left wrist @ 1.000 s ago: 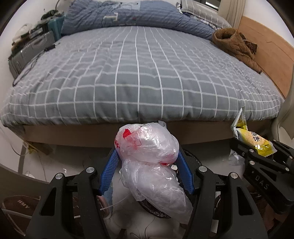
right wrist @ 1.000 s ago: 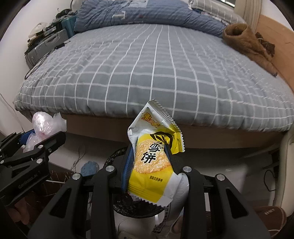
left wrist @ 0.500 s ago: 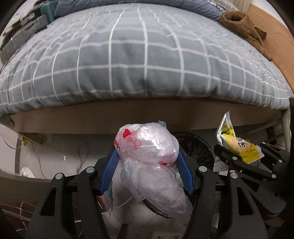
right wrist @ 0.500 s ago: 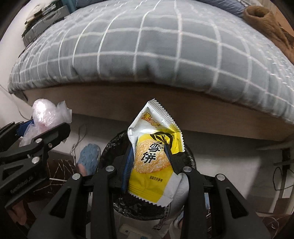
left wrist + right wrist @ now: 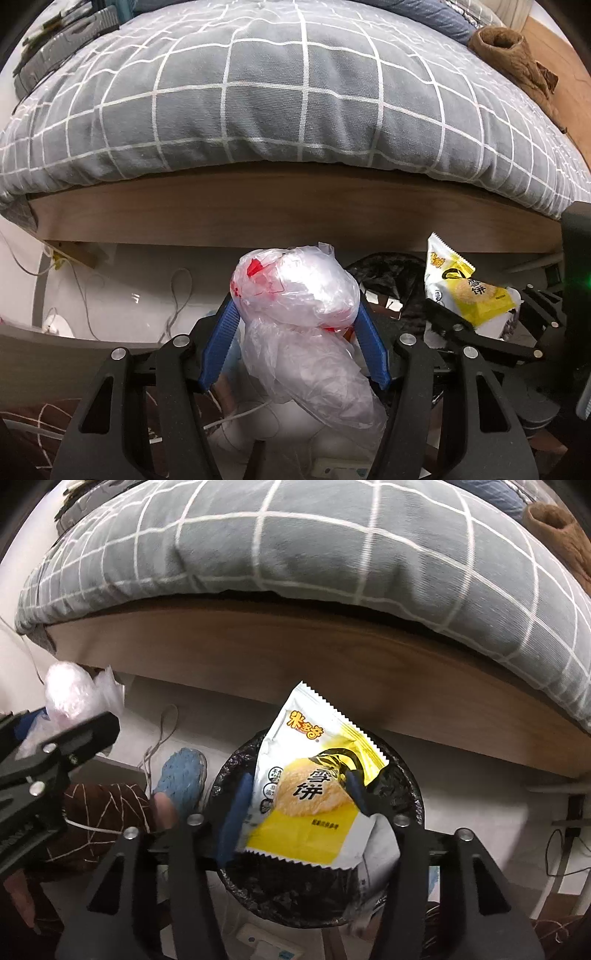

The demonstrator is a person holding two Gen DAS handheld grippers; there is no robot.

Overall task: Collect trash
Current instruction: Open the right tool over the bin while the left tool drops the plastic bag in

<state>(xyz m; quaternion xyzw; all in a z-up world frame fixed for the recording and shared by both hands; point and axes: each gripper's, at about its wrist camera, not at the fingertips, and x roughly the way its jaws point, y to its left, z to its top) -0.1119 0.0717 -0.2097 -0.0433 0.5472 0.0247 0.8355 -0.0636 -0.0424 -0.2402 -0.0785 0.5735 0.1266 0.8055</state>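
So the right gripper point(image 5: 295, 794) sits right above the black-lined trash bin point(image 5: 402, 775) by the bed point(image 5: 295, 572), and its jaws have just been opening. The yellow snack wrapper point(image 5: 314, 786) is between them, tilted over the bin's mouth; the left blue pad looks clear of it, the right one seems to touch its edge. Over on the left gripper point(image 5: 295, 339), the jaws are clamped on a crumpled clear plastic bag point(image 5: 299, 295) with red print, bulging above and sagging below the pads. That one's just left of the bin, above a cluttered floor point(image 5: 155, 288) with cables.
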